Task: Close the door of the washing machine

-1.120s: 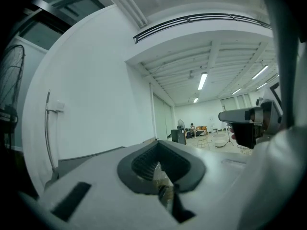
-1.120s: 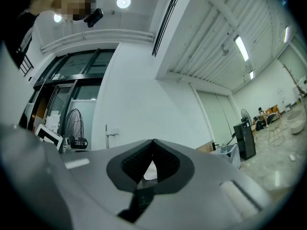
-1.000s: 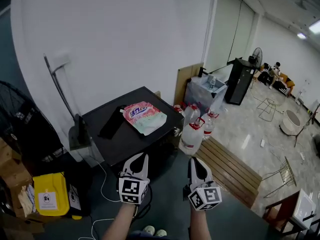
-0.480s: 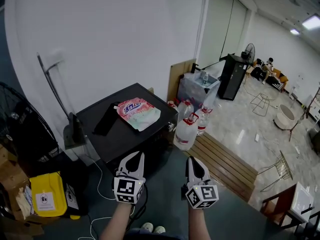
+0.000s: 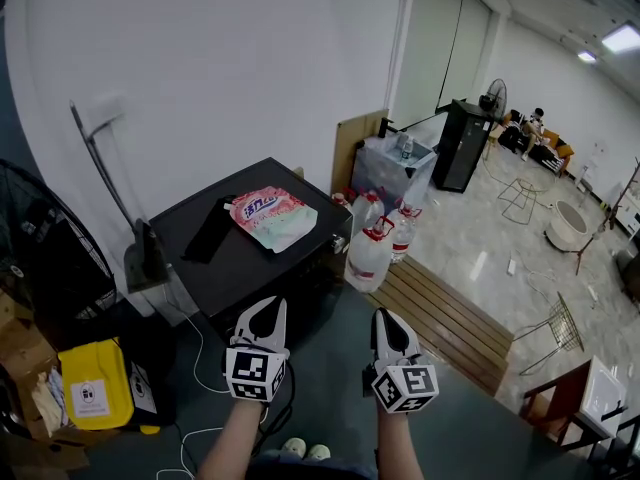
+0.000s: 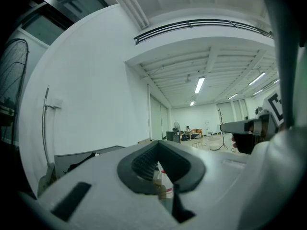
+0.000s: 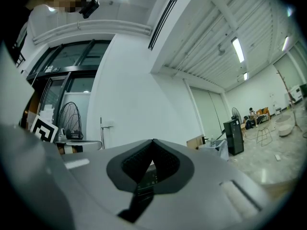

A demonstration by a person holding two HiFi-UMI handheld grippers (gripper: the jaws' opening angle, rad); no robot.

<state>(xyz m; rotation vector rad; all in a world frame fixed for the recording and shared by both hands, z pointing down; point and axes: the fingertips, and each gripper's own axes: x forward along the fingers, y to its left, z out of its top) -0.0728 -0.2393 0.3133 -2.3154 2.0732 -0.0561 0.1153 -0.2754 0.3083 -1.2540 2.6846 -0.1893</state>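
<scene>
The pink-and-white soft detergent pouch (image 5: 272,218) has white lettering on a red band, too small to read; it lies near the middle of the top of the black box-shaped washing machine (image 5: 268,273). The machine stands against the white wall; its front is in shadow, so I cannot pick out the door. The left gripper (image 5: 268,308) (image 6: 158,143) has its jaws closed on nothing; the right gripper (image 5: 386,318) (image 7: 153,141) likewise. Both hang short of the machine's near corner, touching nothing; clear plastic jugs with red handles (image 5: 368,258) stand beside its right edge.
</scene>
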